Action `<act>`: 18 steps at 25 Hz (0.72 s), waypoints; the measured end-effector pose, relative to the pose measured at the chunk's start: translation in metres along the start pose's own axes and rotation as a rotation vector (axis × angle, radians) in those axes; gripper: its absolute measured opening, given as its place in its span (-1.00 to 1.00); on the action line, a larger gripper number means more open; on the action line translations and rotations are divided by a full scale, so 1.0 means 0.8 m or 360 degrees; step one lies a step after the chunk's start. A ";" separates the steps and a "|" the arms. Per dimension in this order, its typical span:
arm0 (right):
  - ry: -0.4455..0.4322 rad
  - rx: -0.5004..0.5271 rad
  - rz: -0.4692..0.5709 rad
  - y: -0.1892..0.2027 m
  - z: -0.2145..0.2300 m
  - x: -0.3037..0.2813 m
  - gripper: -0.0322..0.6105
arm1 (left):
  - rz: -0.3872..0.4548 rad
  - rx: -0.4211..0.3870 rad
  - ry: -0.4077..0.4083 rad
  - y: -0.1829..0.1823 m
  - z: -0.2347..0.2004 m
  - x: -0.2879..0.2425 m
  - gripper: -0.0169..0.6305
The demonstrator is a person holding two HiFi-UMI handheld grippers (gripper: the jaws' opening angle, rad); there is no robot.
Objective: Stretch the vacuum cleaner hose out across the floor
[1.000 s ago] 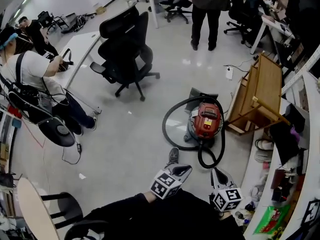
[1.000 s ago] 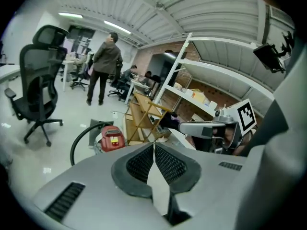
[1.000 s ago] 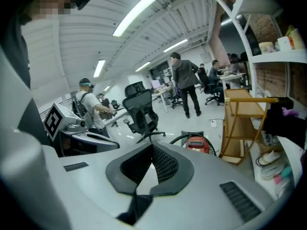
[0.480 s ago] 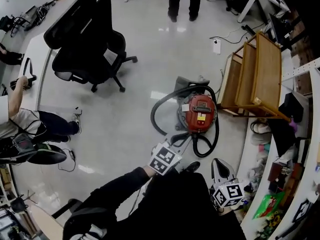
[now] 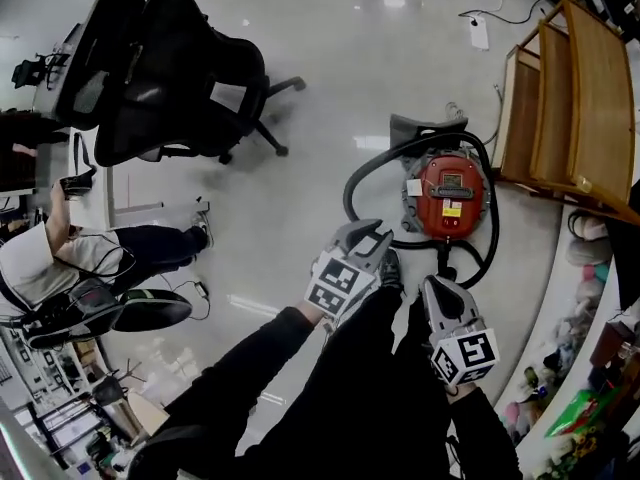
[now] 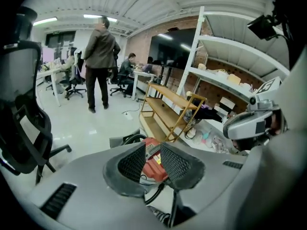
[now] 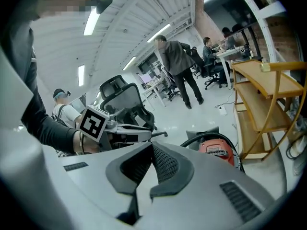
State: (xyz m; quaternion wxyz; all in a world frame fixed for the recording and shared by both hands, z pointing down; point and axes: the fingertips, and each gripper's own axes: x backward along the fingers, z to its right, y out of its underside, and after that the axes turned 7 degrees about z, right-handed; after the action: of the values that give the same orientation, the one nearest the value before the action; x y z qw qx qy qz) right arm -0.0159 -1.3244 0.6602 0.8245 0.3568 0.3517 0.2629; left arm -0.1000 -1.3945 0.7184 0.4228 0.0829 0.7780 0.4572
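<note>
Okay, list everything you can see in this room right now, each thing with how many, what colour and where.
vacuum cleaner: one, red, on the floor just ahead of the grippers
hose: one, black, looped around the vacuum cleaner
shelf unit: one, light wood, right of the vacuum cleaner
office chair: black, upper left; one or two, I cannot tell
power block: one, white, on the floor near the shelf unit
seated person: one, white top, left edge
standing person: one, dark clothes, far across the floor
left gripper: one, grey, jaws have just been opening, nothing between them
right gripper: one, grey, jaws shut, empty
</note>
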 end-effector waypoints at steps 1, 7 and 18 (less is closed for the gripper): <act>0.0010 -0.0013 0.0013 0.003 0.013 -0.009 -0.89 | -0.0030 0.0001 -0.0007 0.010 -0.009 -0.016 -0.66; 0.0122 -0.0100 -0.0006 0.058 0.082 -0.010 -0.89 | -0.0277 -0.0058 -0.0027 0.100 -0.062 -0.130 -0.43; 0.0157 -0.0120 -0.0026 0.117 0.154 -0.034 -0.89 | -0.0565 -0.0225 -0.0207 0.217 -0.194 -0.288 -0.16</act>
State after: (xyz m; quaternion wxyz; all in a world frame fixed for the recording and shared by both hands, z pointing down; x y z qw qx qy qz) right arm 0.0445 -1.3358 0.8047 0.8211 0.3093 0.3847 0.2865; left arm -0.1138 -1.5138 1.0232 0.5509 -0.0562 0.7175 0.4225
